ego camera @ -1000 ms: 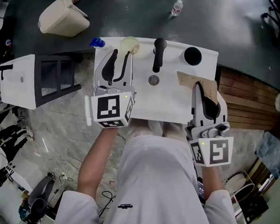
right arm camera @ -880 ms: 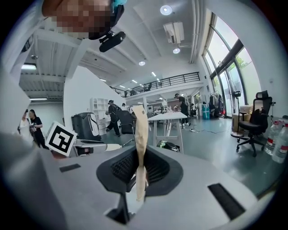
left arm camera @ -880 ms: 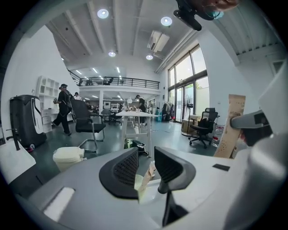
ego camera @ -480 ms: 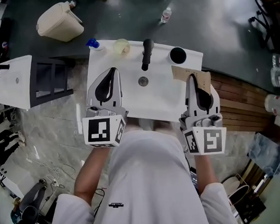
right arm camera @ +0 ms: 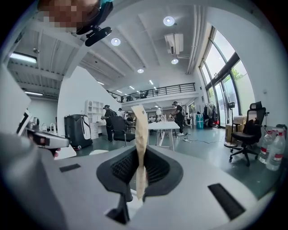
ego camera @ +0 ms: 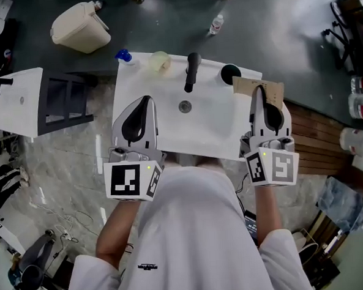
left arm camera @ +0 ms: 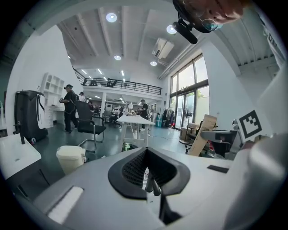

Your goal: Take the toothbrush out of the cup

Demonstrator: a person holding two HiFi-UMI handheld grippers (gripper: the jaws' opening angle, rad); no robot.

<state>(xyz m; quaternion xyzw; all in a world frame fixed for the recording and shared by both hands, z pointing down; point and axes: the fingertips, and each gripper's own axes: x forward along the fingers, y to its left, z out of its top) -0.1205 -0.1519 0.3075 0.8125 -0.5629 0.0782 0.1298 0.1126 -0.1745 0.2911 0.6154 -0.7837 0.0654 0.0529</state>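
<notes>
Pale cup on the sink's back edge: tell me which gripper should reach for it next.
Left, probably. The left gripper is shut on nothing and sits left of the faucet, like the pale cup; the right gripper is shut on a cardboard piece.

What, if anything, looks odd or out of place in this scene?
The right gripper is shut on a flat brown cardboard piece, held on edge over the right rim of the white sink, beside the black cup. That is odd: no toothbrush shows in any view.
</notes>
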